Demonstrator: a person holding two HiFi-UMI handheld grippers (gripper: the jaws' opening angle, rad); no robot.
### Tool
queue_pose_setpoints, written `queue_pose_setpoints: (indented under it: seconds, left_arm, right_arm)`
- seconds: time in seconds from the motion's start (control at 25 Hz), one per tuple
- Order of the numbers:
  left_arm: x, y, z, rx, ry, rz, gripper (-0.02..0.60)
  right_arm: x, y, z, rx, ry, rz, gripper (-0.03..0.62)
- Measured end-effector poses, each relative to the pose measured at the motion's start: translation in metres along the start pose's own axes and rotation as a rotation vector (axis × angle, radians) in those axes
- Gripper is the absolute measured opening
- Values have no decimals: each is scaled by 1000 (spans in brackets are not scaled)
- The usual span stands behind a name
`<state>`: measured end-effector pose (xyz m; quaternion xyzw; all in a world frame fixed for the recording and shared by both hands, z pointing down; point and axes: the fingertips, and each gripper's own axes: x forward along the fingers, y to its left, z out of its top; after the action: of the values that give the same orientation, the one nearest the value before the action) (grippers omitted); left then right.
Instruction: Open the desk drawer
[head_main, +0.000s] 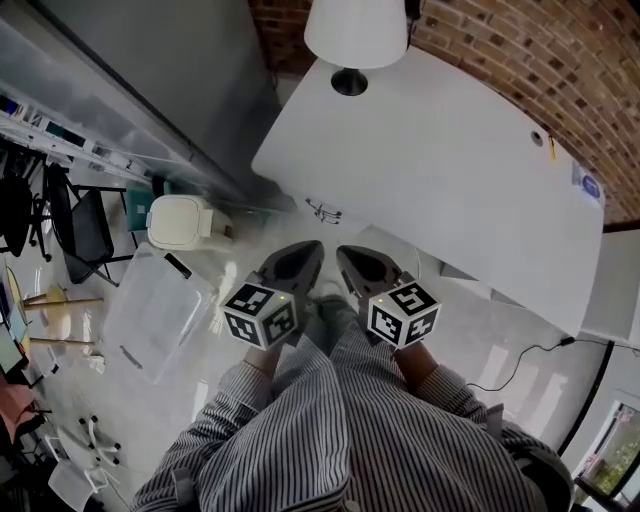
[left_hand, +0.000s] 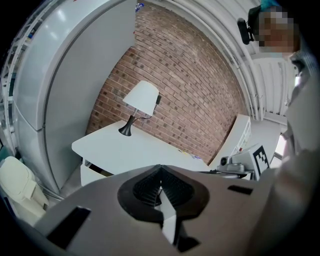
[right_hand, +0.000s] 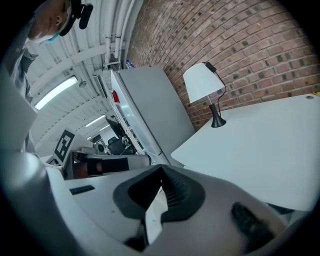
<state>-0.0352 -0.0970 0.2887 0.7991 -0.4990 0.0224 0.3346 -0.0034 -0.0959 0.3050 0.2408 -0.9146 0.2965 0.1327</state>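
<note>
The left gripper (left_hand: 160, 189) has its black ribbed jaws pressed together with nothing between them; the right gripper (right_hand: 160, 189) likewise has its jaws shut tight and empty; in the head view the two grey grippers are side by side, close but not touching, each with its marker cube towards the person's striped-shirt sleeves (head_main: 330, 440). Both point towards the near edge of the white, curved tabletop (head_main: 450, 170) without touching it. The white desk drawer (left_hand: 91, 174) sits under the tabletop's corner nearest the grey wall panel (head_main: 170, 60), with a dark slit between its front and the tabletop above; both grippers are apart from it. A table lamp with a white conical shade and black foot (head_main: 355, 32) stands at the far end of the tabletop, close to the red brick wall (head_main: 500, 55). On the pale floor to the left are a cream lidded bin (head_main: 180, 222) and a clear plastic storage box (head_main: 150, 315).
</note>
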Motion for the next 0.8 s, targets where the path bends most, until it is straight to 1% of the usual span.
queue_pose_setpoints:
  seconds: [0.12, 0.24, 0.32, 0.44, 0.56, 0.8]
  left_arm:
    - [4, 2, 2, -24, 3, -13, 11]
    - [7, 9, 0, -3, 27, -11, 11]
    - [7, 16, -5, -9, 47, -10, 11]
    - [8, 27, -13, -49, 57, -17, 11]
    - [12, 37, -22, -71, 73, -26, 11]
    - [23, 59, -37, -122, 97, -32, 11]
  right_arm:
    - [6, -2, 2, 16, 1, -12, 17]
    - [14, -5, 4, 31, -13, -34, 17]
    - [18, -7, 2, 47, -16, -49, 17]
    - [25, -9, -9, 59, -4, -69, 17]
    - [33, -13, -23, 63, 25, -88, 17]
    - [46, -23, -50, 145, 48, -97, 17]
